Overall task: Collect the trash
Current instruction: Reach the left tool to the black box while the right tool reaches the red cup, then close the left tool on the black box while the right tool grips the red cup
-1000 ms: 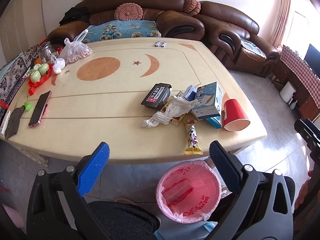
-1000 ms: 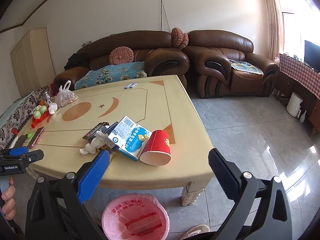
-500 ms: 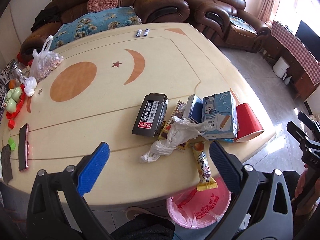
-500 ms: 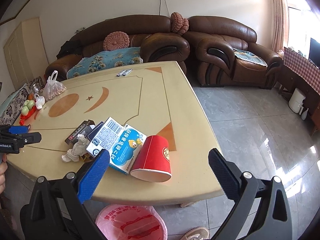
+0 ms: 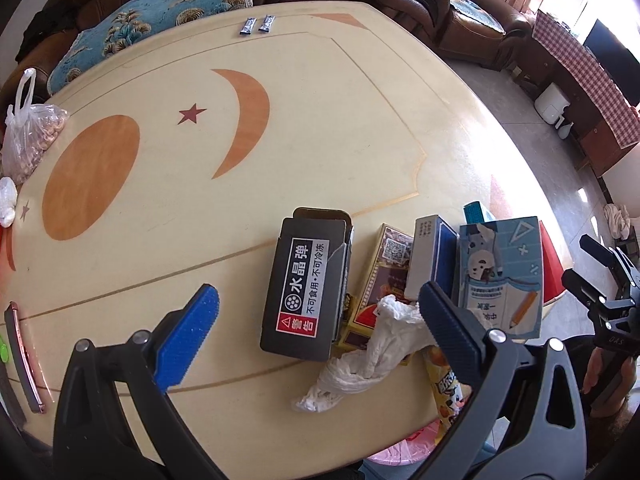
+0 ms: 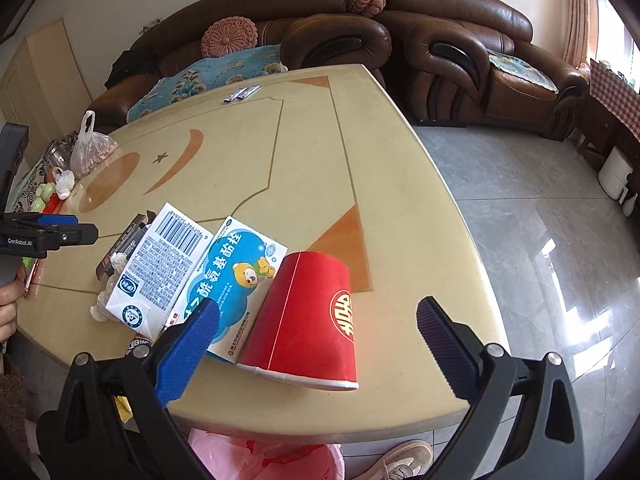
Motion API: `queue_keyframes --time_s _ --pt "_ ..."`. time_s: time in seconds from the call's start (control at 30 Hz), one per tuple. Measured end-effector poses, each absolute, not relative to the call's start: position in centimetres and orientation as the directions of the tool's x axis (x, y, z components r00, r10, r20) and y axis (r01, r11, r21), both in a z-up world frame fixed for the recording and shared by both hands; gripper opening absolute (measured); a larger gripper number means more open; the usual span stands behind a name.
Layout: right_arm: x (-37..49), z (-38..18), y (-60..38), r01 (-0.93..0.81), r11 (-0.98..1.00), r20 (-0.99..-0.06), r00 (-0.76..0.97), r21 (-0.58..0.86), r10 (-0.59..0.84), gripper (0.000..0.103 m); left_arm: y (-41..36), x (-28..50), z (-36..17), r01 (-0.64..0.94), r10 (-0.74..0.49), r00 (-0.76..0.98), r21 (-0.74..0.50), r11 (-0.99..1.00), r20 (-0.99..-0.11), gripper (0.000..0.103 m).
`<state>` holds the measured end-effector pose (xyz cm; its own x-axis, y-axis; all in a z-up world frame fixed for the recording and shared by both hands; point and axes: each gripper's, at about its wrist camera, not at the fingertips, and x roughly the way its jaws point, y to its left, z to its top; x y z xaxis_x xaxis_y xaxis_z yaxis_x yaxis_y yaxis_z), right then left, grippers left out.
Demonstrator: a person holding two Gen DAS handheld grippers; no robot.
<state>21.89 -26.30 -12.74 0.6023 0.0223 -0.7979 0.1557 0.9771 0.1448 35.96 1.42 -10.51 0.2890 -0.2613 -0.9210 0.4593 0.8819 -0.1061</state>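
Observation:
A trash pile lies near the table's front edge. In the left wrist view: a black box [image 5: 304, 292] with its flap open, a crumpled white tissue [image 5: 372, 360], a brown-yellow packet [image 5: 380, 280], a blue-white box [image 5: 500, 276] and a snack wrapper [image 5: 448, 392]. My left gripper [image 5: 316, 340] is open, low over the black box. In the right wrist view a red paper cup [image 6: 308, 316] lies on its side beside two cartons [image 6: 192, 272]. My right gripper [image 6: 316, 344] is open around the cup's near end. A pink-lined bin [image 6: 264, 460] stands under the table edge.
On the cream table [image 5: 320, 120]: a phone [image 5: 22, 356] at the left edge, a bag of nuts [image 5: 28, 136], two small sachets [image 5: 258, 24] at the far side. Brown sofas [image 6: 460, 32] stand behind. Tiled floor [image 6: 540, 220] lies to the right.
Both grippers have moved forward and down toward the trash pile. The left one now hovers over the black box, the right one has closed in on the red cup. Both stay open.

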Motion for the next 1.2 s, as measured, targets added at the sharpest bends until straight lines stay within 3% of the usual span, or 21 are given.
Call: queue_keyframes --time_s 0.27,0.6,0.77,0.9,0.97,1.13,1.2 --pt "23.9 -15.2 -27.2 0.158 0.960 -0.830 0.546 0.231 0.109 0.097 0.8 38.3 -12.9 0.479 -0.244 0.233 -0.108 0.871 -0.941 0.098" --pt "25.0 -17.0 -27.2 0.144 0.960 -0.835 0.535 0.240 0.129 0.097 0.6 40.0 -15.7 0.481 -0.245 0.155 -0.143 0.865 -0.957 0.098" --pt "25.4 -17.7 -27.6 0.143 0.959 -0.842 0.522 0.244 0.136 0.086 0.6 40.4 -16.5 0.483 -0.239 0.147 -0.141 0.864 -0.960 0.098" --pt "25.7 -18.3 -27.0 0.127 0.965 -0.851 0.508 0.229 0.135 0.080 0.8 40.8 -16.9 0.476 -0.254 0.127 -0.165 0.864 -0.959 0.088" --pt "25.6 -18.2 -26.8 0.117 0.964 -0.843 0.519 0.237 0.144 0.065 0.8 41.0 -16.8 0.473 -0.267 0.117 -0.182 0.862 -0.957 0.081" --pt "25.6 -18.1 -26.8 0.112 0.969 -0.843 0.522 0.222 0.133 0.064 1.3 40.6 -16.8 0.471 -0.218 0.126 -0.135 0.872 -0.968 0.057" --pt "25.5 -17.9 -27.0 0.115 0.969 -0.838 0.530 0.220 0.128 0.064 1.4 40.5 -16.6 0.467 -0.209 0.121 -0.130 0.875 -0.970 0.056"
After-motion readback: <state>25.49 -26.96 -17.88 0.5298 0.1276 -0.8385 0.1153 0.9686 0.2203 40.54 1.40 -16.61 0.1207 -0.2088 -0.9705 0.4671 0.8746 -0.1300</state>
